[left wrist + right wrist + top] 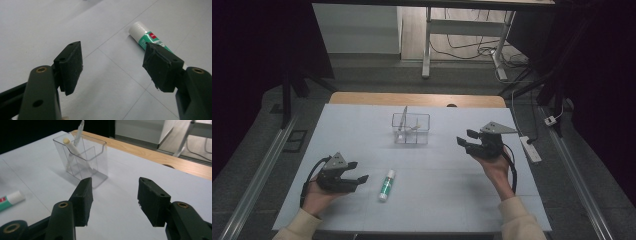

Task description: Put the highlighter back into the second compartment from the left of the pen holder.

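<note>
A green and white glue stick [387, 185] lies flat on the white table, its white cap [138, 28] towards the far side. My left gripper [357, 171] rests just left of it, open, with nothing between its jaws [112, 65]. A clear plastic pen holder [411, 128] stands at the table's middle back with two pens [75, 143] leaning in it. My right gripper [464, 137] hovers to the holder's right, open and empty, pointing towards the holder [82, 157]. The glue stick's cap end [11, 198] shows at the left edge of the right gripper view.
A wooden strip [417, 99] runs along the table's far edge. A white power strip [530, 148] lies off the table's right side. Desk legs and cables [472, 45] stand on the floor beyond.
</note>
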The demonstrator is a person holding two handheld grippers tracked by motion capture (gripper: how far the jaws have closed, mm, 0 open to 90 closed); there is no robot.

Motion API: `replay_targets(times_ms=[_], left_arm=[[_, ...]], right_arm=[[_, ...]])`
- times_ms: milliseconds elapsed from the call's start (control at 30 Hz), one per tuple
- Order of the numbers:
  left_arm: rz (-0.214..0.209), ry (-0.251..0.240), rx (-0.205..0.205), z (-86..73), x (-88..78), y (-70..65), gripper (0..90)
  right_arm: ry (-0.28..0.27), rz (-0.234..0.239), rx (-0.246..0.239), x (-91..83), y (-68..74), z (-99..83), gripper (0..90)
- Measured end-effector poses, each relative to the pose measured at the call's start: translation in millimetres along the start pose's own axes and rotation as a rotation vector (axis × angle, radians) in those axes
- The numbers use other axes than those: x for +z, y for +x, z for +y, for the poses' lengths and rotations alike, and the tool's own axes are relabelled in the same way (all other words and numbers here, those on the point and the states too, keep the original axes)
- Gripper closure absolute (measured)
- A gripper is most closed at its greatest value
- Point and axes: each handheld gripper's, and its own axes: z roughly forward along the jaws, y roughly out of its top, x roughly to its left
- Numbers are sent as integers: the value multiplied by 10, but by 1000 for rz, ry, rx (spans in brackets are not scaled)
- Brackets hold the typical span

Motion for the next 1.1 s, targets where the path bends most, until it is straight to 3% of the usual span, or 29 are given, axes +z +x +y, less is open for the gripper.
replay_targets(times_ms=[267, 667, 1100], left_arm=[[2, -4, -4, 7, -7, -7, 320], [-3, -2, -22, 33, 17, -18, 319], [-39, -3, -68, 138, 22, -43, 321]], right_arm=[[25, -13, -9, -259, -38, -253, 445], [80, -42, -2, -495, -123, -599, 436], [92, -28, -46, -547, -79, -715, 421]])
